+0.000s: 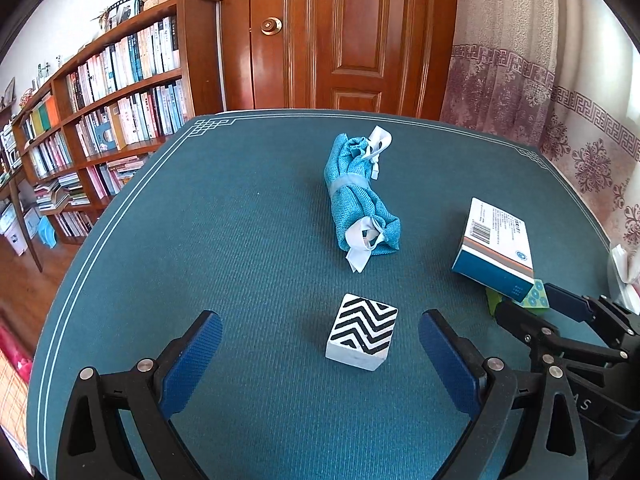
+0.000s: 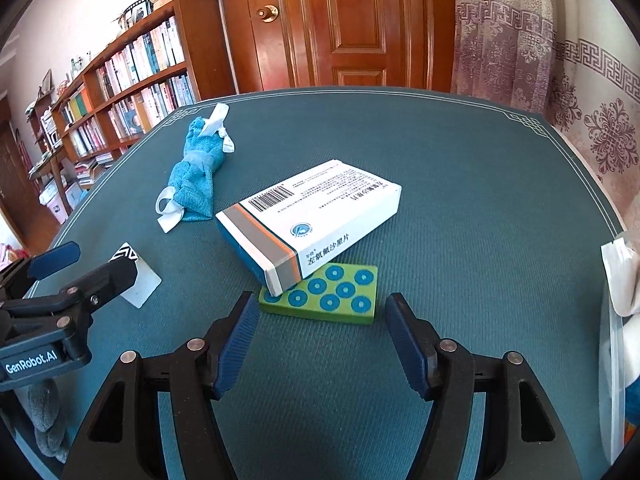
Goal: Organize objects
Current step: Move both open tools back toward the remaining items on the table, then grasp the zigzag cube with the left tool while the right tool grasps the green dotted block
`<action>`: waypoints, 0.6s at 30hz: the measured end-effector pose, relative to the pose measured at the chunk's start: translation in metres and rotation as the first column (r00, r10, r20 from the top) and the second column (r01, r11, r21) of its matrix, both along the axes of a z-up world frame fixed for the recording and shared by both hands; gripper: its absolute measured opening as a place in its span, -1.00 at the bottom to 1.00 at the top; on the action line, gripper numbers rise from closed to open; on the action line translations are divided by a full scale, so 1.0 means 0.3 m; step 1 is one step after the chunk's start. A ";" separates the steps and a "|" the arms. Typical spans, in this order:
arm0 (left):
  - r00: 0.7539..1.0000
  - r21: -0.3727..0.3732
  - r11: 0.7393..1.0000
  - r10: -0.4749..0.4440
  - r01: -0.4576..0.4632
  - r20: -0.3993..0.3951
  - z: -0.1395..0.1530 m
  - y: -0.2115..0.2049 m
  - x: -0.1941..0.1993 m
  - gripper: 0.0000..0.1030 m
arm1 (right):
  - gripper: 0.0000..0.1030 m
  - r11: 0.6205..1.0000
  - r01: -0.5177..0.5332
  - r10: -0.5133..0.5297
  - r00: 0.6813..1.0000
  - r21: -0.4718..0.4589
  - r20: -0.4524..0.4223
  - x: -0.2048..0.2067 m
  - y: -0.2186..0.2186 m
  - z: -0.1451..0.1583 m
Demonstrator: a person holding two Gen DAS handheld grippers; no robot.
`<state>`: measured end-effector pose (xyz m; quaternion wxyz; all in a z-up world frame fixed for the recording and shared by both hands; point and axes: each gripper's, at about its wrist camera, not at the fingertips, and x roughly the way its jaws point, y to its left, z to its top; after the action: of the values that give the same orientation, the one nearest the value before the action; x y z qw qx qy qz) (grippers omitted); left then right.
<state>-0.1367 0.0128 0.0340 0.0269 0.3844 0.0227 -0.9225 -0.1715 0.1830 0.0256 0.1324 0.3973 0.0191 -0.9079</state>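
I am holding my left gripper (image 1: 320, 344) low over the teal surface (image 1: 224, 240), its jaws spread wide with nothing between the pads. The zigzag-patterned block (image 1: 362, 332) is sitting on the surface just ahead of them, roughly centred in the gap but touching neither blue pad. Farther on, toward the middle of the surface, the rolled blue cloth bundle (image 1: 358, 196) is lying with white ribbons tied at both ends, well apart from the block.

I am keeping my right gripper (image 2: 322, 332) over the near right part of the surface, its jaws also spread and holding nothing. Just in front of them the green tile with blue dots (image 2: 340, 298) is lying flat, and the white medicine box (image 2: 316, 216) is resting tilted with its near end propped on the tile's far left part and its far end down on the surface. In the right wrist view the cloth bundle (image 2: 196, 172) is lying to the left of the box, and the zigzag block (image 2: 140, 280) is showing partly behind my left gripper (image 2: 88, 276).

A white bag (image 2: 620, 280) is sitting at the right edge of the surface. Beyond the far edge a wooden door (image 1: 340, 36) and a bookshelf (image 1: 112, 100) are standing.
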 end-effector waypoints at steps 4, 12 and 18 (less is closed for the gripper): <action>1.000 0.001 1.000 0.000 -0.001 0.011 -0.012 -0.001 -0.008 0.96 | 0.30 1.000 0.005 -0.005 1.000 0.030 0.000 -0.015 -0.016 -0.005; 1.000 -0.003 1.000 -0.018 0.018 0.026 -0.034 0.014 -0.027 0.88 | 0.29 0.999 0.016 -0.016 1.000 0.032 -0.002 -0.001 -0.009 -0.004; 0.998 0.025 0.999 -0.026 0.025 0.055 -0.051 0.000 -0.043 0.36 | 0.29 1.000 0.021 -0.021 1.000 0.012 0.000 0.046 0.016 -0.007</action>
<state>-0.1497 0.0129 0.0186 0.0111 0.4103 0.0280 -0.9114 -0.1576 0.1879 0.0236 0.1206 0.3985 0.0203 -0.9090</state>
